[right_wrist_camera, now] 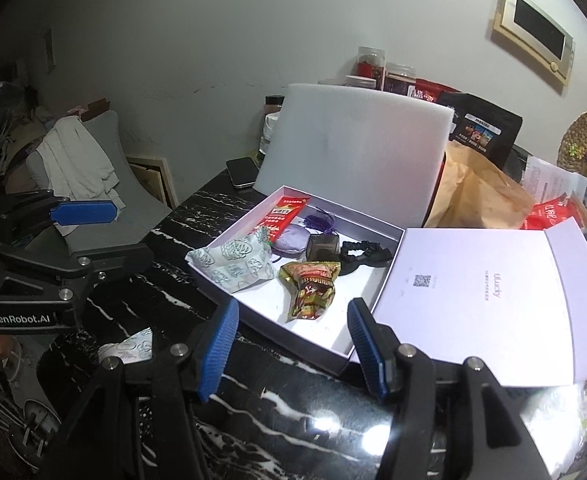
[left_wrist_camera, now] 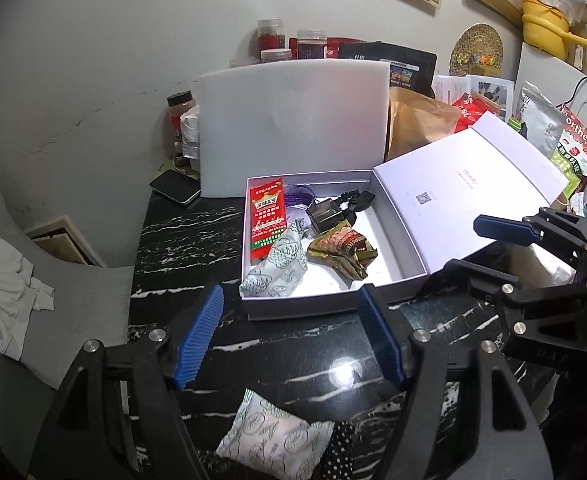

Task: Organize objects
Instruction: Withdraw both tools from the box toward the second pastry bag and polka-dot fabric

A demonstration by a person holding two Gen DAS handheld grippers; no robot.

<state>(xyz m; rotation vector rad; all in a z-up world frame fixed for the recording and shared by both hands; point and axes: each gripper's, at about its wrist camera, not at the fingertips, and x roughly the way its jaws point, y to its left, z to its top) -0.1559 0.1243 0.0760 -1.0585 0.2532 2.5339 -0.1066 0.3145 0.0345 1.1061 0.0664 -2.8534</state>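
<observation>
Red sachet (left_wrist_camera: pixel 264 218) lies lengthwise along the white box's (left_wrist_camera: pixel 325 307) left wall; both grippers' jaws gape empty.

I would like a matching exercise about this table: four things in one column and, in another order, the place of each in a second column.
Things:
1. red packet
2. phone
3. white patterned pouch
4. black hair tie

Places:
A. on the black table, left of the white foam board
B. inside the box, along its left wall
C. on the table outside the box, near the left hand-held gripper
D. inside the box, near the open lid

Pairs: 1-B, 2-A, 3-C, 4-D
</observation>
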